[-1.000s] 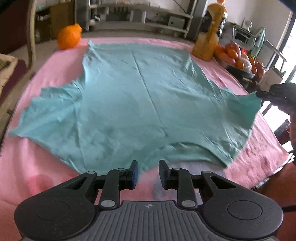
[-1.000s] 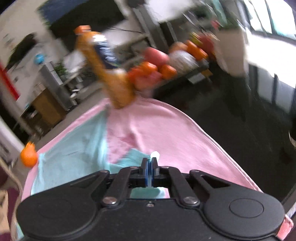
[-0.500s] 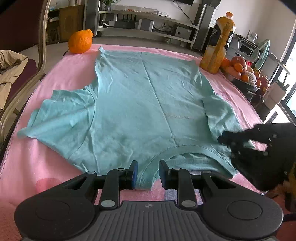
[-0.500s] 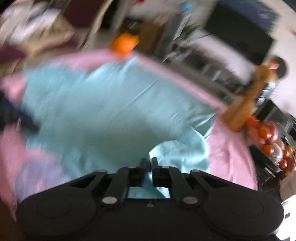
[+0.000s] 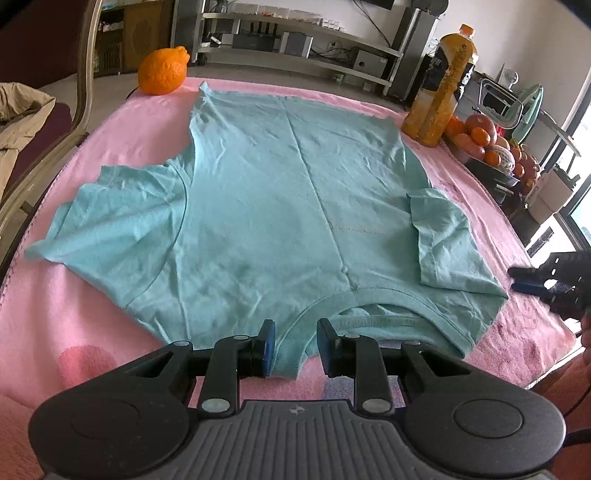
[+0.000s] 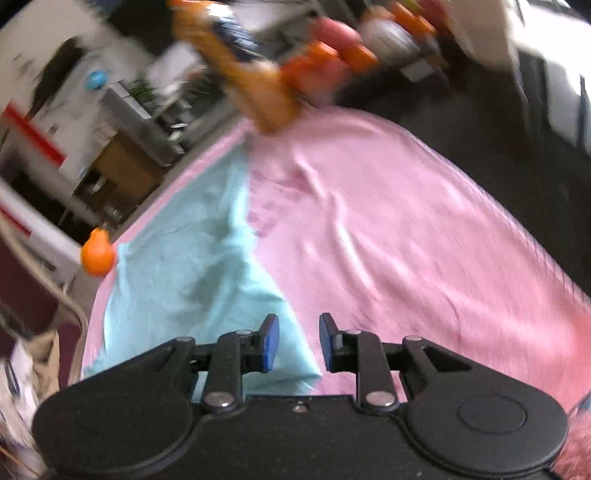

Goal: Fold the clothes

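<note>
Both tongs, left (image 5: pixel 293 345) and right (image 6: pixel 298 343), gape above the shirt's (image 5: pixel 280 206) near edge.

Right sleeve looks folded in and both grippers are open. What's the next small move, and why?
Probably send the left gripper to the left sleeve and fold it inward. That sleeve lies spread flat on the pink cloth, while the right sleeve is already folded over the teal T-shirt. The left gripper sits open at the collar, holding nothing; the right gripper is open too.

Home living room: media shelf (image 5: pixel 295 31) with electronics along far wall, speaker (image 5: pixel 410 48), fruit bowl (image 5: pixel 495 151), juice bottle (image 5: pixel 441 88), pink-cloth-covered surface (image 5: pixel 122 122).
</note>
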Tool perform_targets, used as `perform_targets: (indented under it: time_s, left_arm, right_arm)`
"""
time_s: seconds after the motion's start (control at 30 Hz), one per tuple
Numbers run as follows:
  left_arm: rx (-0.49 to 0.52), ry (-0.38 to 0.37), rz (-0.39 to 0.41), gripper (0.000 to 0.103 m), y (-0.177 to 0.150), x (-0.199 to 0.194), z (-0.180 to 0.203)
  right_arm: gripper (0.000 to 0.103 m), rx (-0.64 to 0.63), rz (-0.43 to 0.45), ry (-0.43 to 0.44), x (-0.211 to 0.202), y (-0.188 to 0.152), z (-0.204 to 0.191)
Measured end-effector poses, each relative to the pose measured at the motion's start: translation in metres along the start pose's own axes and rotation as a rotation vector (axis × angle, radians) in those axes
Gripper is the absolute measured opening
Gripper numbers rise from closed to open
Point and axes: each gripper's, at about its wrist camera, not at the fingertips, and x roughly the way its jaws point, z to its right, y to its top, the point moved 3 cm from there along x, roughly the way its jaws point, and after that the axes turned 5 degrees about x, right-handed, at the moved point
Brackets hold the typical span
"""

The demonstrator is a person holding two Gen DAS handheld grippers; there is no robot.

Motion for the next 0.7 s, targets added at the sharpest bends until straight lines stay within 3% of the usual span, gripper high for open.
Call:
perform_targets:
  time_s: [0.27, 0.33, 0.43, 0.53, 0.63, 0.7]
  left_arm:
    - [-0.007, -0.003, -0.011, 0.025, -0.001, 0.003, -0.001]
    - [-0.006, -0.002, -0.013, 0.025, -0.001, 0.003, -0.001]
    - [-0.002, 0.007, -0.015, 0.025, -0.001, 0.003, -0.002]
    - [-0.004, 0.016, -0.02, 0.025, -0.001, 0.004, -0.003]
    - [-0.002, 0.024, -0.037, 0.025, -0.001, 0.008, -0.005]
    - [0.003, 0.027, -0.04, 0.025, -0.001, 0.008, -0.005]
  right_arm:
    - [0.023, 0.221, -0.105, 0.073, 0.015, -0.014, 0.027]
    - [0.021, 0.175, -0.081, 0.034, 0.013, -0.015, 0.022]
    - [0.002, 0.108, -0.045, -0.023, 0.011, -0.017, 0.015]
    - [0.001, 0.04, -0.009, -0.081, 0.008, -0.018, 0.007]
    - [0.001, -0.11, 0.025, -0.187, 0.003, -0.024, -0.009]
    - [0.001, -0.125, 0.039, -0.178, 0.0, -0.021, -0.015]
